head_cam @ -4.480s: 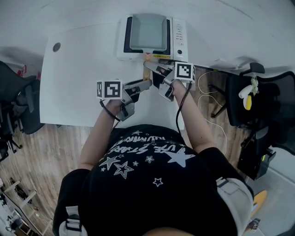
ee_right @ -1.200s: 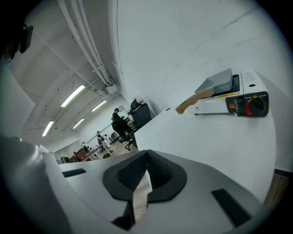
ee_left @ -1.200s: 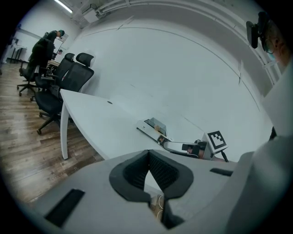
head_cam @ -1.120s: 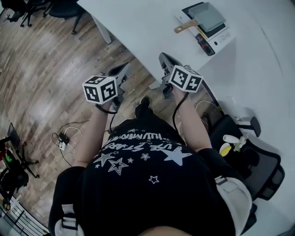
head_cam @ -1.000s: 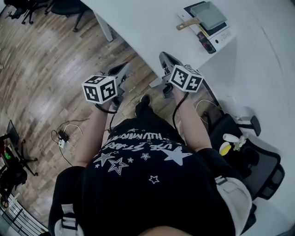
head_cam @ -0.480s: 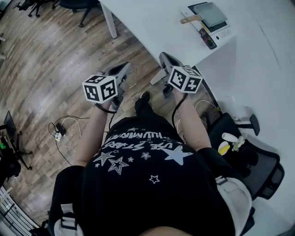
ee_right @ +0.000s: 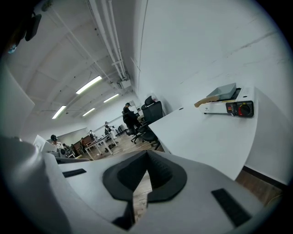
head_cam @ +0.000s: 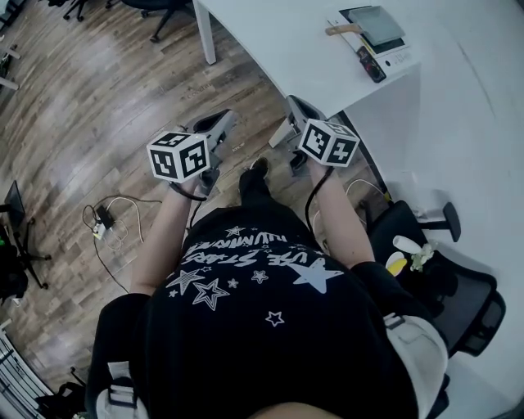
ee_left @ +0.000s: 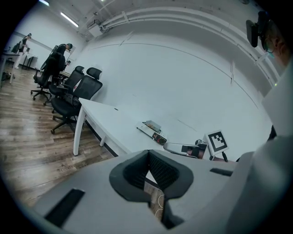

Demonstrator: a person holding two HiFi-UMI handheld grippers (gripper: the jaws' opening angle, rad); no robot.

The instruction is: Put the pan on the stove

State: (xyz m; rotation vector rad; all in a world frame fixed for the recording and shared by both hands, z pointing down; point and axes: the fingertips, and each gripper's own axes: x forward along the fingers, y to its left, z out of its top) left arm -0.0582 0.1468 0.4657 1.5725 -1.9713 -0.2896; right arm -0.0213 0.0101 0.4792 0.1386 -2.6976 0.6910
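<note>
**Operator:** Entry for the left side?

**Note-taker:** You held the left gripper point(head_cam: 223, 120) over the wood floor point(head_cam: 82, 106), off the tabletop point(head_cam: 278, 41). Its jaws were pressed together with nothing between them.

**Operator:** And the right?

**Note-taker:** Your right gripper point(head_cam: 293, 106) sat just short of the tabletop's near edge, jaws likewise closed and empty. The pan point(head_cam: 375, 22) lay on the stove point(head_cam: 397, 56) at the tabletop's right end, close to the corner. Its wooden handle point(head_cam: 341, 29) pointed left past the stove's edge. Both grippers were well apart from it.
</note>
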